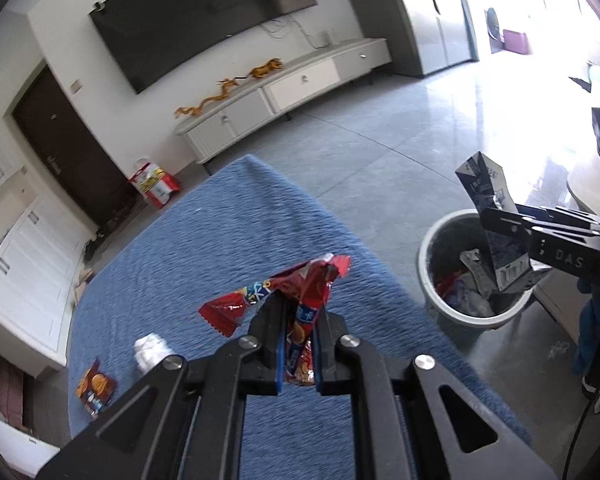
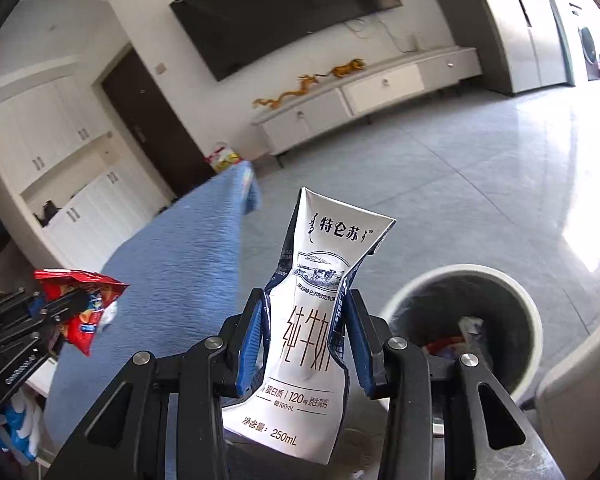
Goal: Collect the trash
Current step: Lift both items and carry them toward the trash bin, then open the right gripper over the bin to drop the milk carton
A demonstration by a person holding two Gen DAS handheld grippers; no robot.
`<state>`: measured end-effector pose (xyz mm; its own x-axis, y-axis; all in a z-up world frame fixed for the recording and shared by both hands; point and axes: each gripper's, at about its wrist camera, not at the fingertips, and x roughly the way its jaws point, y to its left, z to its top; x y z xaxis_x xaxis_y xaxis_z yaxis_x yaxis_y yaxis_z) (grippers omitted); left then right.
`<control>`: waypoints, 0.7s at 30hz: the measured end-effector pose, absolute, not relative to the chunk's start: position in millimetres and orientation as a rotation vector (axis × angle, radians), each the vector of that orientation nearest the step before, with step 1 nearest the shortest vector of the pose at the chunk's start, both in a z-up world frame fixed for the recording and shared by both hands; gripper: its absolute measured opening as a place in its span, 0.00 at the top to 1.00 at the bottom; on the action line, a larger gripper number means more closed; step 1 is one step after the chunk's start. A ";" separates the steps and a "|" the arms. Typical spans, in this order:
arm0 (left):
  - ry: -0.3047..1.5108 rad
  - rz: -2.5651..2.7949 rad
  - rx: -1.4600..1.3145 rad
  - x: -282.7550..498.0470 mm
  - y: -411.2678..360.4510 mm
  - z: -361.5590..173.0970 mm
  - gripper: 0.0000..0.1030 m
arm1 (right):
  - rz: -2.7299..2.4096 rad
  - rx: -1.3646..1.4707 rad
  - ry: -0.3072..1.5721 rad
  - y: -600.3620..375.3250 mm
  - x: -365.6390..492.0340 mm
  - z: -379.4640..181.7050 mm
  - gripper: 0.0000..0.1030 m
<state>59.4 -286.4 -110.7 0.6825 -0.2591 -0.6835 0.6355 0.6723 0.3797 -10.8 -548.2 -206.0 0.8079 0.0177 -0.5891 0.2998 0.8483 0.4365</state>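
Carton (image 2: 312,320) sits pinched in my right gripper (image 2: 306,344), long axis upright along the fingers, waist crushed inward between the blue pads. From the left wrist view it hangs over the bin (image 1: 440,240), lower end already inside the rim line; from the right wrist view the bin (image 2: 532,312) lies to the right of the carton and a little beyond it. I judge the right gripper the nearer of the two to the bin, so its release comes first.

Left gripper (image 1: 298,344) is pressed shut on a red wrapper (image 1: 300,292), held above the blue cloth (image 1: 204,232). Bin lies to the right of that gripper and beyond the cloth edge, so the wrapper needs a sideways carry before any drop.

Carton: white face, dark sides, flattened and creased, top flared open; looks empty and light. Wrapper: crumpled foil, torn top, floppy.

Bin already holds scraps, dark liner inside. Still on the cloth, near the left gripper: a white wad (image 1: 152,350) and a small orange packet (image 1: 96,390).
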 end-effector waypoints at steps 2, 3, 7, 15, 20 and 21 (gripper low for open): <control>0.646 -0.569 0.660 58.4 -298.6 -116.2 0.90 | -0.185 0.543 0.627 -559.0 -13.4 -212.2 0.62; 0.655 -0.586 0.660 59.3 -305.7 -118.1 0.90 | -0.198 0.545 0.631 -564.2 -14.8 -215.0 0.62; 0.688 -0.672 0.656 59.9 -339.6 -127.2 0.90 | -0.249 0.561 0.640 -585.4 -23.7 -226.4 0.61; 0.874 -0.822 0.542 85.0 -419.9 -151.5 0.89 | -0.356 0.529 0.700 -619.7 -18.5 -244.5 0.61; 0.991 -0.864 0.465 104.0 -451.5 -170.5 0.88 | -0.400 0.505 0.748 -639.0 -5.0 -258.1 0.61; 1.012 -0.871 0.446 108.9 -455.8 -174.0 0.86 | -0.405 0.500 0.759 -641.1 -3.7 -260.7 0.61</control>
